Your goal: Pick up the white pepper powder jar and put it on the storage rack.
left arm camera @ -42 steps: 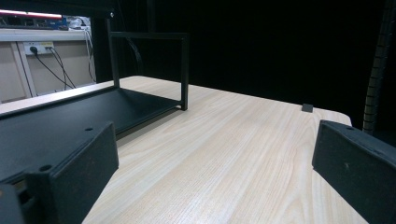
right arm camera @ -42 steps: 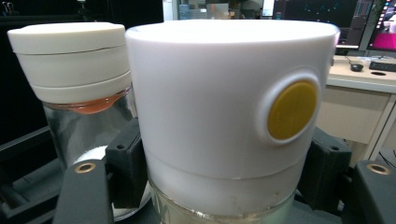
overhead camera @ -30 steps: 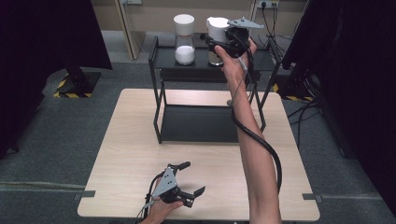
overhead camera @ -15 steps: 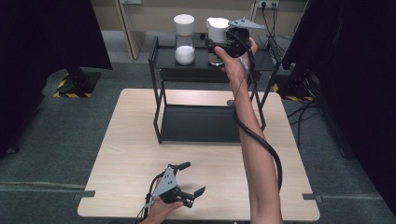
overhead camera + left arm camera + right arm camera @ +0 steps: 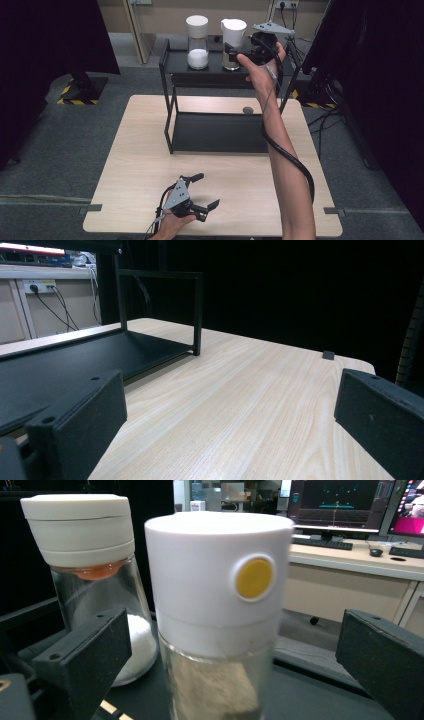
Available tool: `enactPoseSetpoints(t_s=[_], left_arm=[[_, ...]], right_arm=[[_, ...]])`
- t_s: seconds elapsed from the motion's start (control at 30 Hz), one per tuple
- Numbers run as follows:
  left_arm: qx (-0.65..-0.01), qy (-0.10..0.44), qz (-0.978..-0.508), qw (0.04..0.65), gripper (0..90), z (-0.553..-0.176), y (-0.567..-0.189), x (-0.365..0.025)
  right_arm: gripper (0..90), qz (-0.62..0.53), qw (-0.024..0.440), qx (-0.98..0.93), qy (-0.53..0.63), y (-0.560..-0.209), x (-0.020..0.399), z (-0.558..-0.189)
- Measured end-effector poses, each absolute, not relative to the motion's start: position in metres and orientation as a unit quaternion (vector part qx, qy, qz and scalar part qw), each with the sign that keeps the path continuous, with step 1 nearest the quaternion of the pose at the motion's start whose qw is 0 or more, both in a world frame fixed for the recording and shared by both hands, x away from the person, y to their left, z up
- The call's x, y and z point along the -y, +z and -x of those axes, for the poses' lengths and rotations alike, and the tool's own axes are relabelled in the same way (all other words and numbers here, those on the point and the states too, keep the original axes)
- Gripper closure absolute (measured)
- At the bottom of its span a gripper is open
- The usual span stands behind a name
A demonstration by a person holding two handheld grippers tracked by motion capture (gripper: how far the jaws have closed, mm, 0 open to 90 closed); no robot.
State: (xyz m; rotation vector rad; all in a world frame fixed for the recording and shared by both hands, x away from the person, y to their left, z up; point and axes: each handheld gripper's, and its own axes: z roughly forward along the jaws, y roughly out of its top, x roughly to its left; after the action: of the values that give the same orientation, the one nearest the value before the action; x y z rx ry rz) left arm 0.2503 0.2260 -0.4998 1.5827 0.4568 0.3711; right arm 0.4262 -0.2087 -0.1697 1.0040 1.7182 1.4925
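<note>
While both grippers (image 5: 200,190) (image 5: 234,50) gape wide: two white-lidded jars (image 5: 197,42) (image 5: 220,620), one black shelf (image 5: 220,132).

Clear glass dispenser with white cap and yellow button (image 5: 220,605): base cut off by bottom edge of right gripper view, contents blurred. Small dark round object on light wooden table (image 5: 247,110): too small to identify.

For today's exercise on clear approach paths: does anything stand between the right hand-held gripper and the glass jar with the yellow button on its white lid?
Nothing visible does. The right hand-held gripper is open, its jaws either side of the yellow-button jar. The other jar, holding white powder, stands beside it on the shelf, not in the path.
</note>
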Motion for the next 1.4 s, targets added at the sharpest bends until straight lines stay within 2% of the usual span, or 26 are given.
enactPoseSetpoints(t_s=[0.73, 1.4], left_arm=[[-0.207, 0.164, -0.702, 0.661, 0.0, -0.251, -0.500, -0.225], [-0.212, 0.167, -0.700, 0.661, 0.0, -0.252, -0.500, -0.225]], right_arm=[[0.6, -0.321, 0.293, -0.655, 0.619, -0.206, 0.247, -0.379], [0.5, -0.305, 0.267, -0.656, 0.637, -0.256, 0.273, -0.346]])
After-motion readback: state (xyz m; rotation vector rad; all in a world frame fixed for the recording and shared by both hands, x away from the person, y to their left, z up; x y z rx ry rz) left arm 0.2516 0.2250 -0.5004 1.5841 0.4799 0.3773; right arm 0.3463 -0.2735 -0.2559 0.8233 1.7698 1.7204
